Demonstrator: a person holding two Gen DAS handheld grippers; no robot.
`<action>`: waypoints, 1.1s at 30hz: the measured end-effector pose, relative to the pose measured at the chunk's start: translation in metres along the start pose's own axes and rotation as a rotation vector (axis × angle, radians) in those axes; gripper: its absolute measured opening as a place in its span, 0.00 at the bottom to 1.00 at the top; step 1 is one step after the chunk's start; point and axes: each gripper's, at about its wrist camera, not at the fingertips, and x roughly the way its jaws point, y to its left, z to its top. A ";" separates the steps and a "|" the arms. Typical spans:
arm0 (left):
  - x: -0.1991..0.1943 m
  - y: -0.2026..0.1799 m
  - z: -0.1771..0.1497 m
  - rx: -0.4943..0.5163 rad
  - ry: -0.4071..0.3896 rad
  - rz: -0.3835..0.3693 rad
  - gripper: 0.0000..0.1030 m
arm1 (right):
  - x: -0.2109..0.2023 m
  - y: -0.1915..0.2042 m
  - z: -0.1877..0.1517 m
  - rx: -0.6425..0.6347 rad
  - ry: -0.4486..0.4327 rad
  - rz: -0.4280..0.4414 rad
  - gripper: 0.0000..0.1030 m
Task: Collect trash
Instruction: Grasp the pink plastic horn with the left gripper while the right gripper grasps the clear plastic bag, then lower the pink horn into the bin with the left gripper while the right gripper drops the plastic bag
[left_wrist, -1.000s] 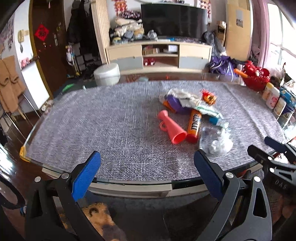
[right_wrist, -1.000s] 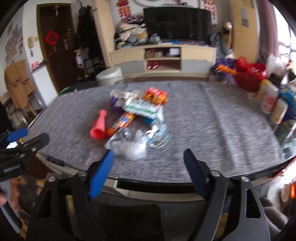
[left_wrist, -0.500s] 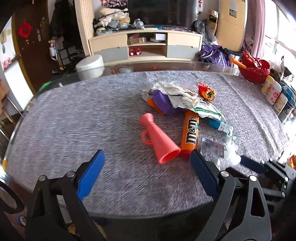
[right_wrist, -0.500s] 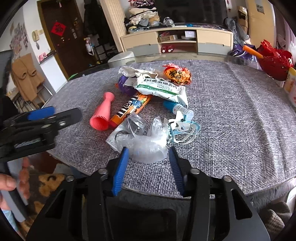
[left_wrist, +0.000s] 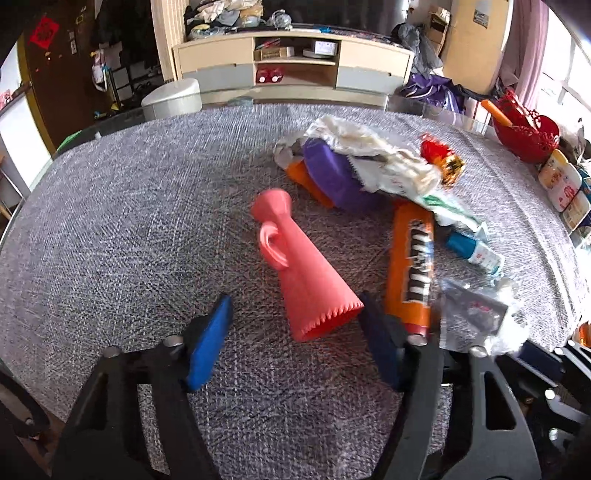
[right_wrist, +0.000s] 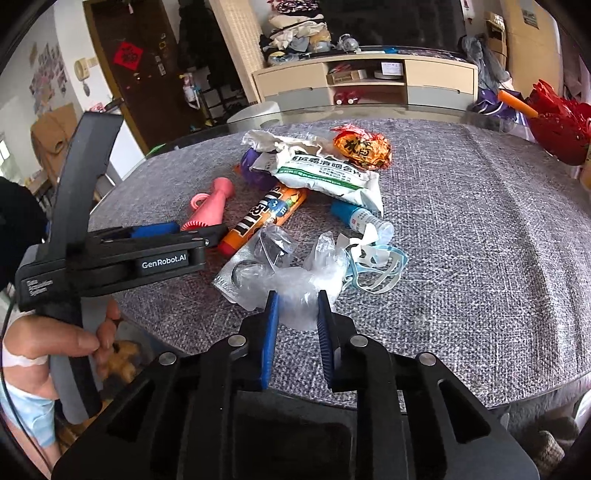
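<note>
A pile of trash lies on the grey tablecloth (left_wrist: 110, 221): a pink plastic horn (left_wrist: 303, 273), an orange candy wrapper (left_wrist: 410, 266), a white-green packet (right_wrist: 325, 173), an orange crumpled wrapper (right_wrist: 362, 149), a blue tube (right_wrist: 356, 218) and a clear plastic bag (right_wrist: 295, 280). My left gripper (left_wrist: 295, 332) is open, its blue pads on either side of the horn's wide end. My right gripper (right_wrist: 295, 314) is closed on the near edge of the clear plastic bag. The left gripper also shows in the right wrist view (right_wrist: 155, 240).
A purple object (left_wrist: 336, 177) and crumpled white paper (left_wrist: 369, 147) lie at the far side of the pile. A blue-white mask strap (right_wrist: 376, 266) lies beside the bag. Bottles (left_wrist: 561, 184) and a red basket (left_wrist: 524, 129) stand at the right table edge.
Both grippers moved forward over the table. The left jaws narrowed around the horn's wide end. The right jaws closed onto the clear plastic bag.
</note>
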 end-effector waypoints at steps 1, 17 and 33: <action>0.001 0.000 0.001 0.003 -0.007 0.014 0.49 | -0.001 -0.001 0.000 0.001 -0.002 -0.001 0.21; -0.065 0.003 -0.011 0.033 -0.107 0.034 0.34 | -0.055 0.006 0.008 -0.028 -0.115 -0.046 0.19; -0.188 -0.014 -0.078 0.129 -0.227 -0.021 0.34 | -0.126 0.021 -0.028 -0.077 -0.134 -0.089 0.19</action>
